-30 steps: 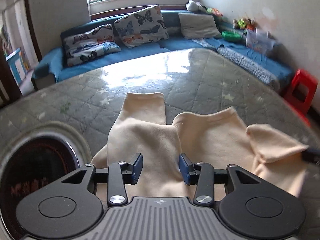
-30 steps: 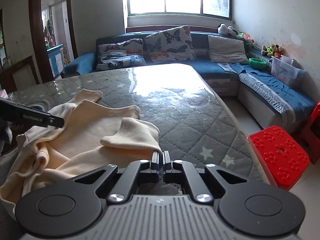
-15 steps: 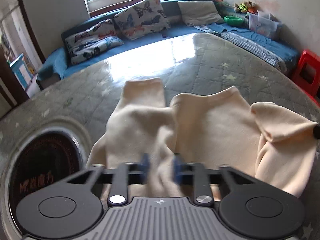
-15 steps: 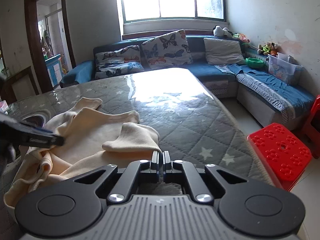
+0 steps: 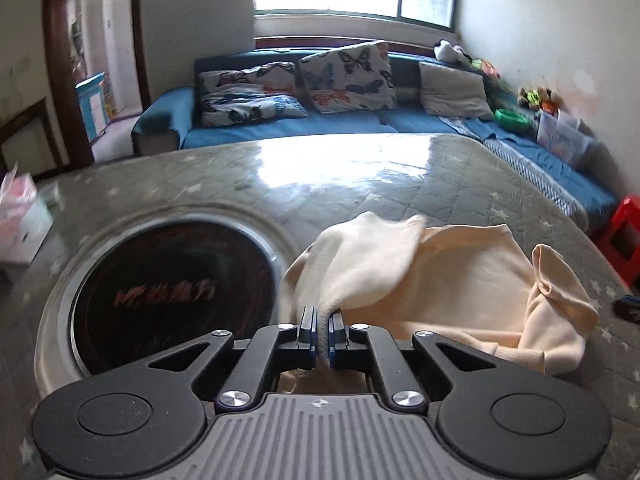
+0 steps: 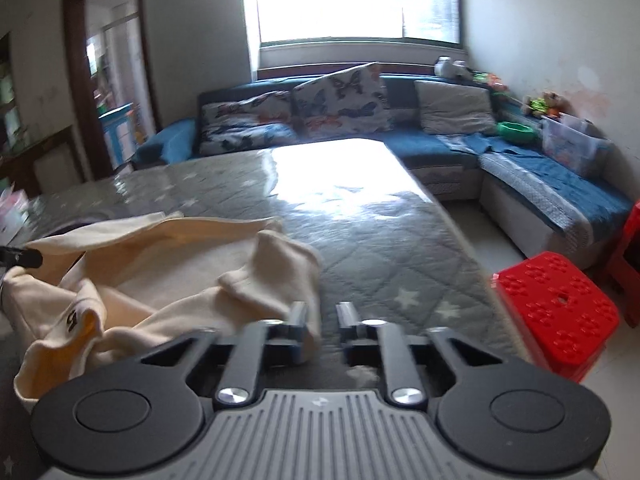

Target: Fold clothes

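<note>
A cream sweatshirt [image 5: 436,276] lies bunched on the grey quilted table [image 5: 360,184]. My left gripper [image 5: 322,334] is shut on a fold of it and holds that fold lifted off the table. In the right wrist view the same cream sweatshirt [image 6: 160,264] lies to the left, with one sleeve [image 6: 276,276] reaching my right gripper [image 6: 322,320]. The right gripper is open, and the sleeve edge hangs by its left finger [image 6: 298,320]. The tip of the left gripper [image 6: 20,258] shows at the far left edge.
A round dark hotplate [image 5: 168,296] is set in the table left of the sweatshirt. A tissue box [image 5: 20,216] stands at the table's left edge. A blue sofa [image 6: 400,144] with cushions runs behind and right. A red stool [image 6: 556,312] stands right of the table.
My left gripper has shut on a fold of the sweatshirt and pulled it up and to the left. My right gripper has opened and let the sleeve go.
</note>
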`<state>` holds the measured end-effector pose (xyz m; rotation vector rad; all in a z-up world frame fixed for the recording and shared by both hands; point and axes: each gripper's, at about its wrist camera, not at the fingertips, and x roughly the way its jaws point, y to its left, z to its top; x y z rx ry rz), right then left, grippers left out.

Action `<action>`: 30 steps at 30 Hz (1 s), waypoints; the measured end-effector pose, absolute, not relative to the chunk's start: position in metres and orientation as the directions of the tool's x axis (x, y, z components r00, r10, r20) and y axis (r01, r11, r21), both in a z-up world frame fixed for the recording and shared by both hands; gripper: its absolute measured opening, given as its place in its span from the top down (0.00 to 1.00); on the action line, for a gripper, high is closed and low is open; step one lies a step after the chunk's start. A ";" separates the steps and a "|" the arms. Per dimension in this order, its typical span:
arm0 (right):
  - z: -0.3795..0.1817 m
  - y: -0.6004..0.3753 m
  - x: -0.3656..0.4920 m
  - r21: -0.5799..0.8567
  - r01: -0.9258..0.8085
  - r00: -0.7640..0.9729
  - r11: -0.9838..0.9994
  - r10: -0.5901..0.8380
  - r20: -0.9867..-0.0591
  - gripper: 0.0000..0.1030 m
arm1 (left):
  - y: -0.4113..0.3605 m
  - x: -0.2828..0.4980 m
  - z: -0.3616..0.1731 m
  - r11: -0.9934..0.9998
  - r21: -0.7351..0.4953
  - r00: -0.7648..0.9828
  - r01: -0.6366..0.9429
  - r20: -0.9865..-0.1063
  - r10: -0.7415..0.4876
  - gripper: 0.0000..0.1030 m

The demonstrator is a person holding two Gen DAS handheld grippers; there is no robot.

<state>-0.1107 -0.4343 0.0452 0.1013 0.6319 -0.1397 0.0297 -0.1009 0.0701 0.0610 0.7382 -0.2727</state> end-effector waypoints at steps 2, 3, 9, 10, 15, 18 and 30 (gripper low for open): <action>0.039 -0.427 -0.101 0.031 0.139 0.791 0.990 -0.092 -0.605 0.51 | -0.086 0.020 0.071 0.968 -0.066 0.709 0.243 -0.669 -0.224 0.94; 0.035 -0.425 -0.096 0.021 0.136 0.785 0.990 -0.095 -0.612 0.51 | -0.079 0.016 0.070 0.970 -0.079 0.709 0.232 -0.669 -0.224 0.94; 0.013 -0.416 -0.066 -0.023 0.127 0.752 0.992 -0.111 -0.649 0.56 | -0.044 -0.008 0.067 0.975 -0.134 0.697 0.178 -0.682 -0.221 0.94; 0.013 -0.417 -0.066 -0.014 0.130 0.755 0.991 -0.108 -0.647 0.65 | -0.038 -0.011 0.066 0.974 -0.146 0.693 0.172 -0.685 -0.224 0.94; 0.022 -0.426 -0.079 0.019 0.159 0.784 0.987 -0.115 -0.610 0.95 | -0.021 -0.027 0.061 0.973 -0.172 0.678 0.153 -0.698 -0.230 0.94; 0.039 -0.435 -0.102 0.021 0.193 0.810 0.981 -0.148 -0.567 0.96 | -0.012 -0.039 0.059 0.969 -0.197 0.660 0.149 -0.710 -0.246 0.94; 0.028 -0.475 -0.164 -0.051 0.345 0.700 0.937 -0.293 -0.652 0.91 | 0.013 -0.075 0.038 0.958 -0.229 0.570 0.171 -0.770 -0.286 0.89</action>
